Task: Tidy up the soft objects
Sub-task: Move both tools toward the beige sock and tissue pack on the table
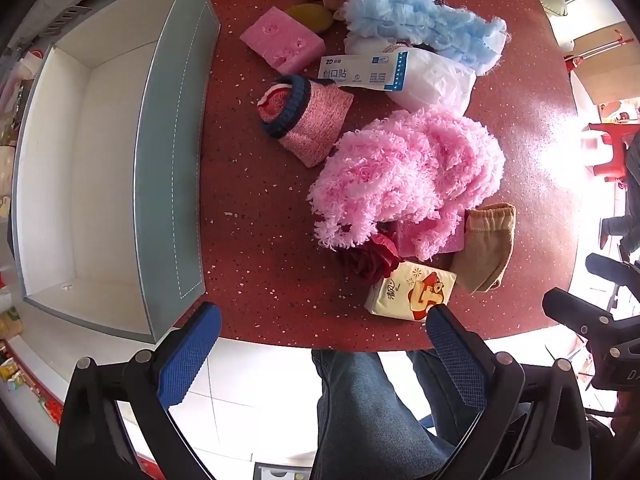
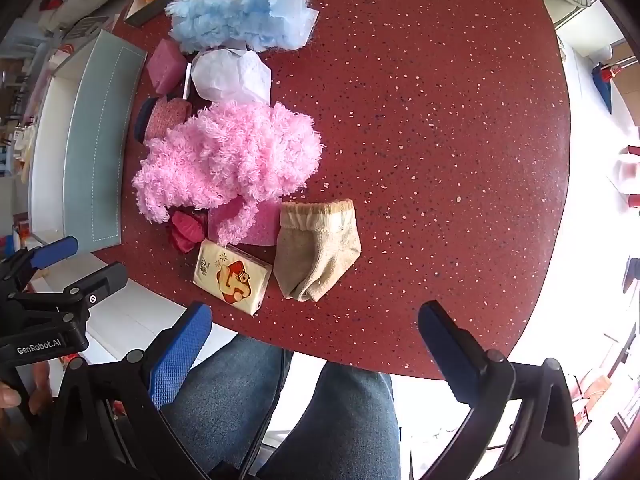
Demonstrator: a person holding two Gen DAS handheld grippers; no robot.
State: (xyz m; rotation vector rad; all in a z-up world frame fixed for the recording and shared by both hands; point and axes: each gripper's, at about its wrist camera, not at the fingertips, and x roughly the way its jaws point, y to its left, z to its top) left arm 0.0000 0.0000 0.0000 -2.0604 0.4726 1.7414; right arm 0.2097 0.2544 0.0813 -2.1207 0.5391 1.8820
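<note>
The fingers (image 1: pixel 456 360) of the left gripper (image 1: pixel 320 344) are spread wide with nothing between them, and the right gripper (image 2: pixel 316 344) is likewise spread and empty; both hang over the near edge of the table (image 2: pixel 440 160), above the person's knees. The soft things lie in a loose row from the near edge toward the far edge, just right of the empty box (image 1: pixel 112 168) that sits along the left edge. Nearest are the tissue pack (image 2: pixel 232 276) and the beige sock (image 2: pixel 320 252), touching or nearly so. Behind them the pink fluff (image 2: pixel 228 160) lies over a pink sponge (image 2: pixel 260 224) and next to a red flower (image 2: pixel 186 230). The likely trouble is that a wide grab at the fluff would drag the sponge or flower along, or snag its loops on the pads. The tissue pack sits close to the near edge, so a clumsy nudge could push it off onto the floor. Farther back, a flat carton (image 1: pixel 360 74) leans across a knit pouch (image 1: pixel 308 120) and a white bag (image 1: pixel 432 80), and lifting either could tip it. The blue fluff (image 1: pixel 420 28) lies near the far edge. The right half of the table is bare, giving the right gripper free room. The box wall crowds the left gripper's path.
</note>
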